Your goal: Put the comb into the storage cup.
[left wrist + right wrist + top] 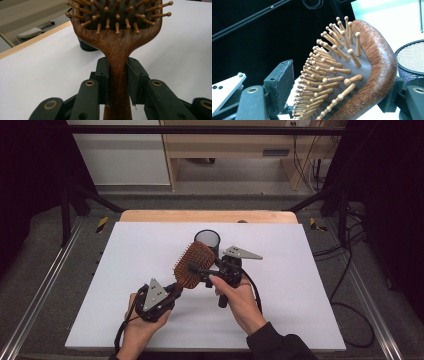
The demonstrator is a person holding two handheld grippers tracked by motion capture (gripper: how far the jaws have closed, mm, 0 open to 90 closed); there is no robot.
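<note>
Over the white table (125, 270), a mesh cup (207, 239) stands seemingly just behind the hairbrush (194, 262).

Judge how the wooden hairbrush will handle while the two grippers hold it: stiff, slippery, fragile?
The hairbrush looks like solid wood, so probably stiff and fairly light. Its handle, clamped by the left gripper, is smooth and narrow, so it could twist. The pins look thin; the right gripper closing on them might bend some.

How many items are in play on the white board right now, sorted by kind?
Wooden hairbrush: 1
Black mesh cup: 1
Grippers: 2, the left gripper and the right gripper
Total: 4
</note>
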